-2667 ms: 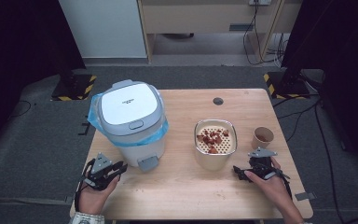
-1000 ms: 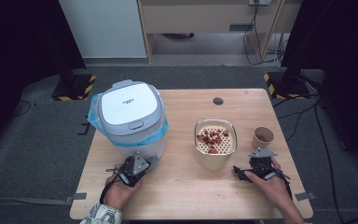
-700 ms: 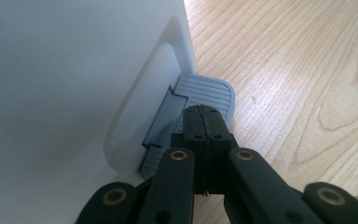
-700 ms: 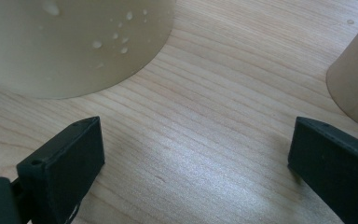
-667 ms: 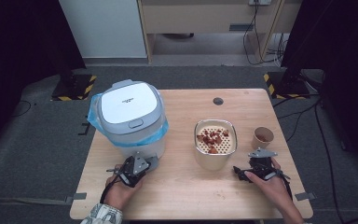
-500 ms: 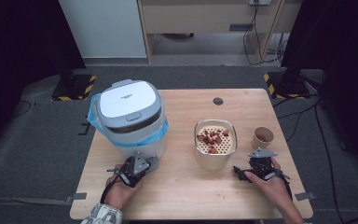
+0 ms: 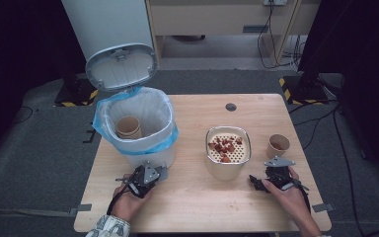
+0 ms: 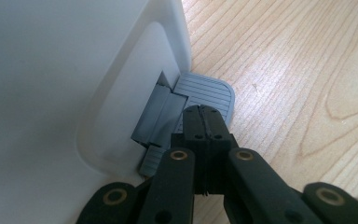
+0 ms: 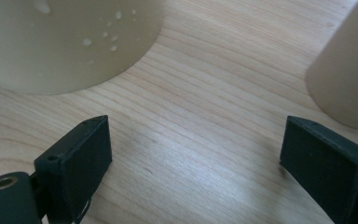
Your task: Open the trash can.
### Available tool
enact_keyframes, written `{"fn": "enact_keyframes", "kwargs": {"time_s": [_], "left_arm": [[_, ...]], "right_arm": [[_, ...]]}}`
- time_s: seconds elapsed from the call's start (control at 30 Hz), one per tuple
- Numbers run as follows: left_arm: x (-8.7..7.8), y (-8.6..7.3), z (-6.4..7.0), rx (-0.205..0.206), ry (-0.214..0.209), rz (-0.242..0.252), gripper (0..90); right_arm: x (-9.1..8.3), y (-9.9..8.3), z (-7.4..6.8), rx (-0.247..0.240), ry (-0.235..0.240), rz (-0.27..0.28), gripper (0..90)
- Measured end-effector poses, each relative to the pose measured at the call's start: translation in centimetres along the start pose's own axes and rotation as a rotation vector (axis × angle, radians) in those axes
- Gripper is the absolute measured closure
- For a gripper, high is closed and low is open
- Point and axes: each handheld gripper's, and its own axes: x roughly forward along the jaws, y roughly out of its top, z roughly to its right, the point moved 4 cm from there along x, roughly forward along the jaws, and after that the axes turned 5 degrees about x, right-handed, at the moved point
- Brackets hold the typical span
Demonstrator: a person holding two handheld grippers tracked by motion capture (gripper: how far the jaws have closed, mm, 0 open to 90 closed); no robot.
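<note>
High view
Bin (image 7: 138,128): stands at the table's left; its lid (image 7: 121,66) is tipped up and back, leaving the mouth open, evidently because the pedal is being pressed.
Bin contents: a blue liner (image 7: 103,129) folded over the rim, and one paper cup (image 7: 128,127) lying inside.
Left gripper (image 7: 144,175): held low at the bin's front base, on the pedal.
Bowl (image 7: 228,150): a perforated insert sits in it, carrying reddish scraps (image 7: 223,147); it stands between the bin and the right hand.
Cup (image 7: 278,145): upright just right of the bowl, with a little reddish residue inside.
Right gripper (image 7: 261,181): rests on the table (image 7: 202,207) near the bowl and cup, apparently waiting to pick up what goes into the bin.

Left gripper view
Pedal (image 8: 205,93): grey and ribbed, jutting from the bin's foot onto the wood.
Jaws: closed together, empty, their tips bearing down on the pedal's near part.

Right gripper view
Jaws: spread wide with nothing between them, low over the wood.
Bowl wall (image 9: 74,37): ahead to the left, spotted with droplets.
Cup wall (image 9: 345,79): ahead to the right, clear of the jaw.
</note>
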Motion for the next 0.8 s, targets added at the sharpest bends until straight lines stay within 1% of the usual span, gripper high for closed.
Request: {"fn": "enact_keyframes", "kwargs": {"time_s": [0.03, 0.13, 0.17, 0.2, 0.23, 0.37, 0.4, 0.43, 0.47, 0.5, 0.53, 0.6, 0.67, 0.8], "left_arm": [[0.0, 0.0, 0.0, 0.000, -0.001, 0.000, 89.9], [0.0, 0.0, 0.0, 0.004, 0.002, -0.004, 89.9], [0.0, 0.0, 0.0, 0.004, 0.002, -0.004, 89.9], [0.0, 0.0, 0.0, 0.005, 0.003, -0.004, 89.9], [0.0, 0.0, 0.0, 0.005, 0.002, -0.004, 89.9], [0.0, 0.0, 0.0, 0.007, 0.004, -0.004, 89.9], [0.0, 0.0, 0.0, 0.007, 0.004, -0.004, 89.9], [0.0, 0.0, 0.0, 0.007, 0.003, -0.004, 89.9], [0.0, 0.0, 0.0, 0.007, 0.003, -0.004, 89.9], [0.0, 0.0, 0.0, 0.007, 0.003, -0.004, 89.9], [0.0, 0.0, 0.0, 0.006, 0.002, -0.004, 89.9], [0.0, 0.0, 0.0, 0.007, 0.002, -0.004, 89.9], [0.0, 0.0, 0.0, 0.007, 0.002, -0.004, 89.9], [0.0, 0.0, 0.0, 0.008, 0.001, -0.003, 89.9]], "right_arm": [[-0.2, 0.0, 0.1, 0.004, -0.002, 0.005, 9.3], [-0.8, -0.3, 0.6, 0.022, -0.038, 0.014, 9.5], [-1.2, -0.4, 0.8, 0.029, -0.049, 0.025, 9.5], [-1.2, -0.4, 0.8, 0.029, -0.049, 0.025, 9.5], [-1.7, -0.4, 1.3, 0.041, -0.073, 0.051, 9.5], [-2.4, -0.2, 2.6, 0.082, -0.129, 0.101, 11.1], [-2.4, -0.2, 2.6, 0.082, -0.129, 0.101, 11.1], [-2.6, -0.1, 3.1, 0.111, -0.150, 0.121, 11.0], [-2.7, -0.1, 3.4, 0.124, -0.157, 0.127, 10.7], [-2.7, -0.1, 3.4, 0.124, -0.157, 0.127, 10.7], [-2.8, 0.1, 3.9, 0.143, -0.175, 0.147, 10.1], [-2.7, 0.4, 4.5, 0.163, -0.189, 0.172, 9.9], [-2.5, 0.8, 4.9, 0.161, -0.204, 0.192, 9.6], [-2.1, 1.2, 5.4, 0.173, -0.222, 0.201, 7.6]]}}
